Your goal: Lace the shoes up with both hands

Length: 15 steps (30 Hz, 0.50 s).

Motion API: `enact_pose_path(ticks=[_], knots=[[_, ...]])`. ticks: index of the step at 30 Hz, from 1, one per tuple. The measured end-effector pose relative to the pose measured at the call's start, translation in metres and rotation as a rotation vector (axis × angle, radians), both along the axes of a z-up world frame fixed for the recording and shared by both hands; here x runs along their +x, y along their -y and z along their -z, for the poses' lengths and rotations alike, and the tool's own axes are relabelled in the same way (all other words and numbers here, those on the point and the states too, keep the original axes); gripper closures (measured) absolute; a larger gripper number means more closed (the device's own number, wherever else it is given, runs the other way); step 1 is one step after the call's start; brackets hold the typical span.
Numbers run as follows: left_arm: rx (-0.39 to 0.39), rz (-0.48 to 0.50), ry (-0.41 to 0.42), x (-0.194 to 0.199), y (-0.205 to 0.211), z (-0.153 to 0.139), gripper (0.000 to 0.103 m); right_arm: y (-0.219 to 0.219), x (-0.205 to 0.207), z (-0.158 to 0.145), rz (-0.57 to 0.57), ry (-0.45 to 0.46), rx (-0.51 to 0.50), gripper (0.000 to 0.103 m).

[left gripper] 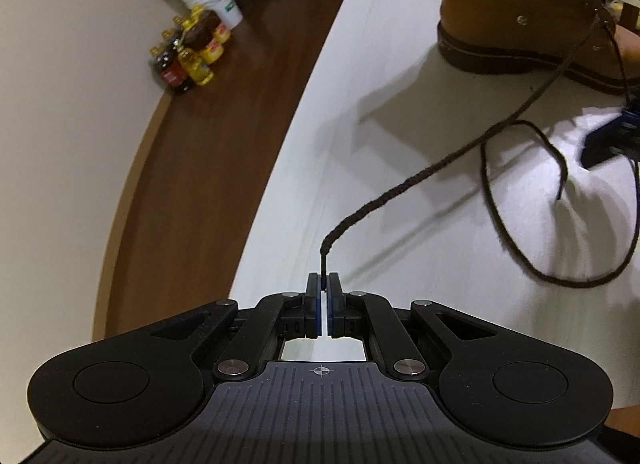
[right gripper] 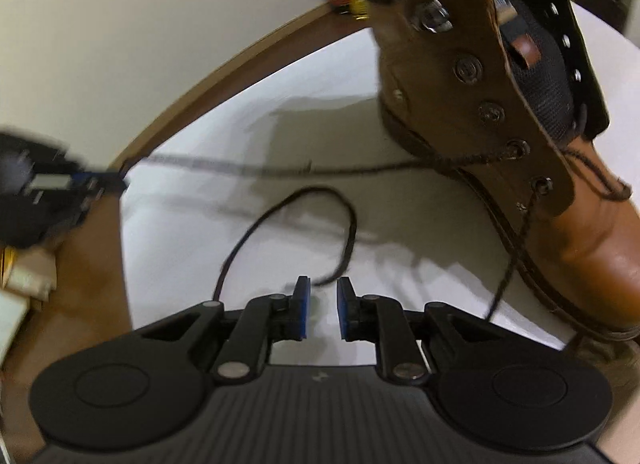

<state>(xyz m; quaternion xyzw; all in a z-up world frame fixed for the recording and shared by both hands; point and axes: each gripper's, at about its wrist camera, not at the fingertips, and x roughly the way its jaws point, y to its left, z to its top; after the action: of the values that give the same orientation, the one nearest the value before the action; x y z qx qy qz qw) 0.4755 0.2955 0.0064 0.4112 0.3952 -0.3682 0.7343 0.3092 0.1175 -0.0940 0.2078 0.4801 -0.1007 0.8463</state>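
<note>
A white table [left gripper: 360,64] stands over brown floor [left gripper: 208,136]. The left gripper [left gripper: 324,284] clamps the taut lace [left gripper: 420,174] from the boot [left gripper: 520,16]; the right gripper [right gripper: 322,292] gapes empty beside a slack loop [right gripper: 320,196].

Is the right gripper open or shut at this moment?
Open. The right gripper shows a clear gap between its blue pads, and nothing is between them; the loose lace lies on the table beyond.

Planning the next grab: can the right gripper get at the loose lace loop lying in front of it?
Probably yes. The right gripper is open and empty, and the loose lace loop lies on bare tabletop just ahead, with nothing between.
</note>
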Motion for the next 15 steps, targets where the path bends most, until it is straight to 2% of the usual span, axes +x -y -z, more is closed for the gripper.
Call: enact_pose_path(ticks=[3,7,8,10,13,15], knots=[[-0.008,-0.019,-0.01,0.004,-0.002,0.004,0.101,0.003,0.011,0.008,0.031,-0.004,-0.048,0.085],[-0.01,-0.026,-0.023,0.004,-0.005,0.013,0.101,0.001,0.02,0.015,0.019,-0.008,-0.096,0.086],[-0.009,-0.023,-0.024,0.004,-0.006,0.014,0.101,0.0,0.021,0.014,0.008,-0.008,-0.109,0.09],[-0.006,-0.016,-0.035,0.004,-0.007,0.016,0.101,-0.003,0.023,0.014,-0.023,-0.006,-0.125,0.099],[-0.008,-0.006,-0.057,0.013,-0.004,0.022,0.097,-0.007,0.019,0.009,-0.098,-0.004,-0.126,0.1],[-0.011,0.018,-0.1,0.01,-0.006,0.019,0.095,-0.01,0.012,0.0,-0.165,0.005,-0.131,0.1]])
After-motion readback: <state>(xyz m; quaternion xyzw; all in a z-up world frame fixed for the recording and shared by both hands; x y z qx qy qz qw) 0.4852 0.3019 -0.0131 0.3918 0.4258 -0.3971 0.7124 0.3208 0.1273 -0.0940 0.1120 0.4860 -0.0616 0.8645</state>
